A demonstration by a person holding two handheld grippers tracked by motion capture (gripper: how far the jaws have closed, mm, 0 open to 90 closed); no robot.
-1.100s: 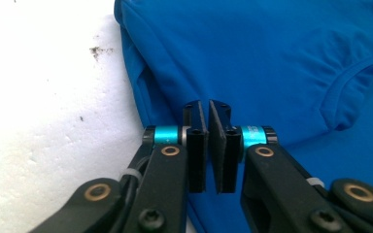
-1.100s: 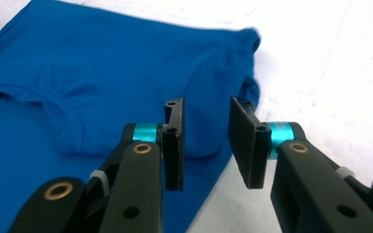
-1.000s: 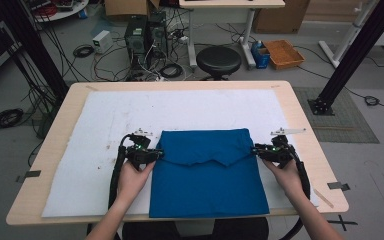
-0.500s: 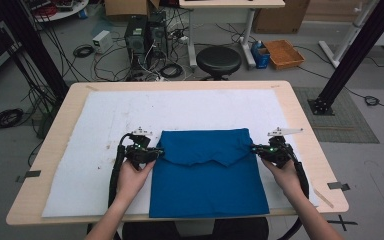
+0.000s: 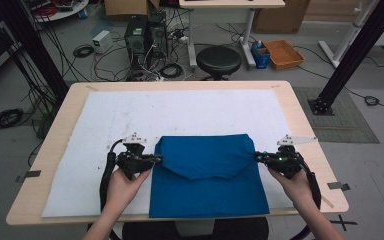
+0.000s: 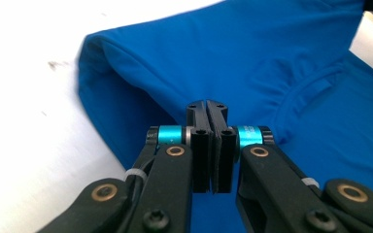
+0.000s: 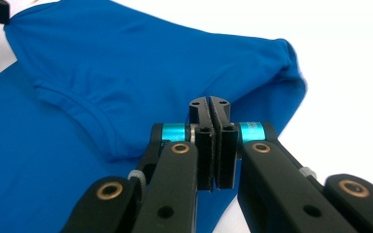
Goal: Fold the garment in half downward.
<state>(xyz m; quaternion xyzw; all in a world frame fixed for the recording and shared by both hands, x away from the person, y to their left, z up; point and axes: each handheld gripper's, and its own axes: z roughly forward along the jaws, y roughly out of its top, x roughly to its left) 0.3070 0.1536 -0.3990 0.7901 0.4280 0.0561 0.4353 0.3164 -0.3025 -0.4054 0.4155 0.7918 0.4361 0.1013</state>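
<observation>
A blue shirt (image 5: pixel 210 195) lies folded on the white mat (image 5: pixel 180 115), its near edge at the table's front. The upper part is folded over toward me, with the collar (image 6: pixel 315 87) showing on the flap. My left gripper (image 5: pixel 156 159) is shut on the shirt's left edge where the fold starts. In the left gripper view the jaws (image 6: pixel 208 109) are pressed together and the cloth (image 6: pixel 223 58) rises tented behind them. My right gripper (image 5: pixel 258 156) is shut on the right edge at the same height. In the right gripper view its jaws (image 7: pixel 210 106) pinch the lifted blue layer (image 7: pixel 126 58).
The wooden table (image 5: pixel 300 130) rims the mat on all sides. Beyond the far edge stand a black stool (image 5: pixel 219 60), a computer tower (image 5: pixel 142 35) with cables and an orange box (image 5: pixel 284 52). A black frame post (image 5: pixel 350 55) rises at the right.
Both grippers have risen a little and drawn slightly toward me with the shirt's folded layer. The flap's pointed edge now reaches lower over the shirt.
</observation>
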